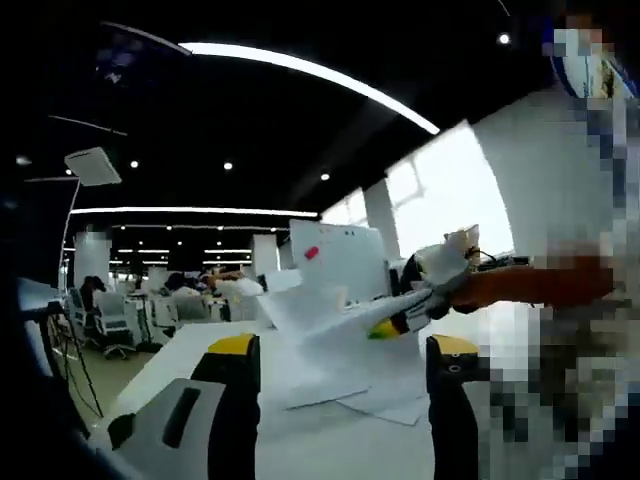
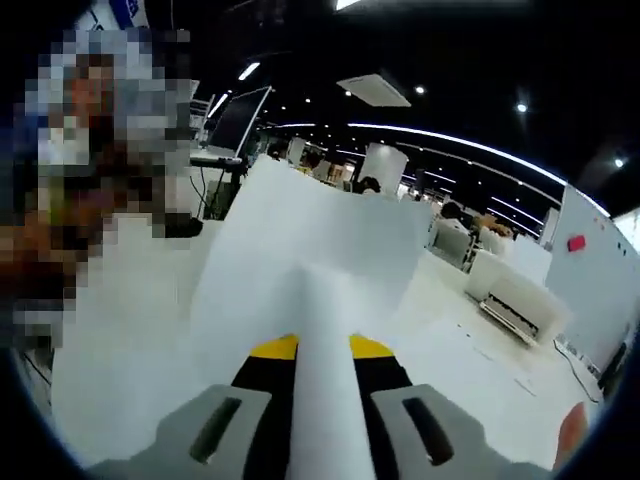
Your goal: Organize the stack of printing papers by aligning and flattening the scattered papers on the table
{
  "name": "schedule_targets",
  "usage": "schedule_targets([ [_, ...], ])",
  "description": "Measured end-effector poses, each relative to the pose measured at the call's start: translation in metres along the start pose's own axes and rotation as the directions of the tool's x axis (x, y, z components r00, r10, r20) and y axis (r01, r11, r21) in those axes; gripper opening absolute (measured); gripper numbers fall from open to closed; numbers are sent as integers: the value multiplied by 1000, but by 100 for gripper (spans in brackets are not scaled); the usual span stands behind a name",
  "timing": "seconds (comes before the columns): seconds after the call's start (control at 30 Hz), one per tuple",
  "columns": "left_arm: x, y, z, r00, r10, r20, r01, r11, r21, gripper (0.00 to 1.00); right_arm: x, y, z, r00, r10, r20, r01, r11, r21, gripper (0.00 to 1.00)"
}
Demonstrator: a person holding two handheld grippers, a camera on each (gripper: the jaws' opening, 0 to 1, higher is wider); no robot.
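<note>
A white sheet of paper (image 2: 300, 250) stands up from between the jaws of my right gripper (image 2: 322, 350), which is shut on its edge. In the left gripper view the right gripper (image 1: 405, 312) comes in from the right and holds that sheet (image 1: 310, 310) lifted above the table. Under it, several loose white sheets (image 1: 345, 385) lie overlapping and askew on the white table (image 1: 200, 345). My left gripper (image 1: 343, 350) hovers in front of these sheets, its yellow-tipped jaws wide apart with nothing between them.
A person's sleeve (image 1: 530, 285) reaches in from the right. A whiteboard (image 1: 340, 255) stands behind the table, with office chairs (image 1: 110, 320) at the left. A white box-like machine (image 2: 510, 295) sits on the table, and a monitor (image 2: 235, 120) stands at the far left.
</note>
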State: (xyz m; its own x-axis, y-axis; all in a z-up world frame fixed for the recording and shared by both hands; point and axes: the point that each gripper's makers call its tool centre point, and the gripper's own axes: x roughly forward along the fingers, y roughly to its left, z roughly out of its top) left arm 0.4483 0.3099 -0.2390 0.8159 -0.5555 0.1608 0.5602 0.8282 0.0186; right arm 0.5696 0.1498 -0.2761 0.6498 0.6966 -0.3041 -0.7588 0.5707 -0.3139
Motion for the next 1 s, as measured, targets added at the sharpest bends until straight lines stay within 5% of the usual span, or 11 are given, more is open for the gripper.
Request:
schedule_targets([
  [0.2,40,5,-16,999,-20,-41,8,962,-272,69,-22,17,30,997,10,80,-6,999,-50,11],
  [0.23,48,1,-11,999,-44,-3,41,943,-332,70,-26,20,34,996,12,93,-7,999,-52,11],
  [0.3,61,-5,-4,996,-78,53,94,875,-475,74,-33,26,43,992,19,121,-12,998,-63,11],
  [0.33,68,-7,1,992,-91,89,126,826,-549,74,-36,29,46,991,23,134,-14,998,-67,11],
  [0.37,73,-10,5,988,-102,116,151,803,-577,74,-39,33,49,989,27,142,-17,997,-71,11],
  [0.53,84,-10,28,969,-81,234,218,726,-652,70,-54,47,59,982,43,184,-24,994,-104,12],
  [0.77,93,-1,37,963,-48,267,220,712,-666,51,-65,67,69,970,64,235,-32,990,-136,12],
  [0.87,93,1,43,954,-43,296,244,683,-689,41,-67,74,72,967,68,247,-28,986,-163,13],
  [1.0,88,8,43,955,-9,297,219,699,-680,25,-71,74,79,959,56,278,-15,989,-147,13],
])
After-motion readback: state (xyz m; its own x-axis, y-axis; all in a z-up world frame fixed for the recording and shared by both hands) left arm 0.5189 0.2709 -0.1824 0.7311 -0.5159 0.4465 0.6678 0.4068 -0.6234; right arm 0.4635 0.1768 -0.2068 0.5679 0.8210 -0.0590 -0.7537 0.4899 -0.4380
